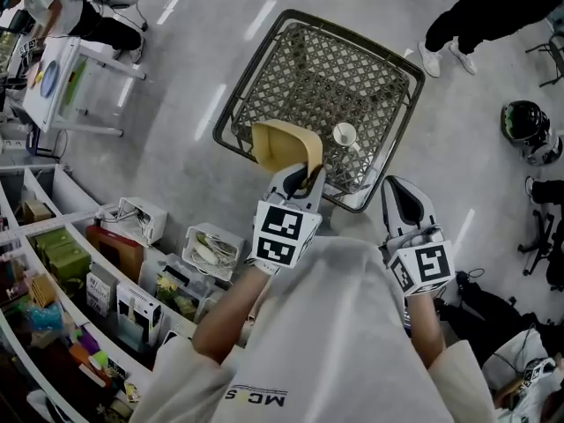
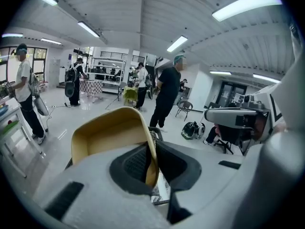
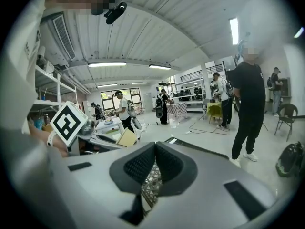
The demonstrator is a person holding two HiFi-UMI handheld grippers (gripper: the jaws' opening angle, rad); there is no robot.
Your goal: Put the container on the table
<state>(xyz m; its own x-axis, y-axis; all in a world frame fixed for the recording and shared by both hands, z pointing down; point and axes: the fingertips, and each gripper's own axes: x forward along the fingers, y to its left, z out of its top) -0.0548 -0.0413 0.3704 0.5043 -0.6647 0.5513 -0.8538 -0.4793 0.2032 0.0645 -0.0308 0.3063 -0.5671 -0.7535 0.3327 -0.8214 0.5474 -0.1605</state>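
A tan open container hangs over the near edge of a wire-mesh cart basket. My left gripper is shut on its right wall. In the left gripper view the container tilts with its opening facing me, and the left gripper pinches its thin rim between the dark pads. My right gripper hovers over the basket's near right corner. It is shut, with nothing held. In the right gripper view the right gripper has its pads together, and the container shows to the left beyond them.
A small white round cup lies in the basket. Curved shelves with boxes run along the left. A white table stands at the upper left. A person's shoes and a helmet are on the floor to the right.
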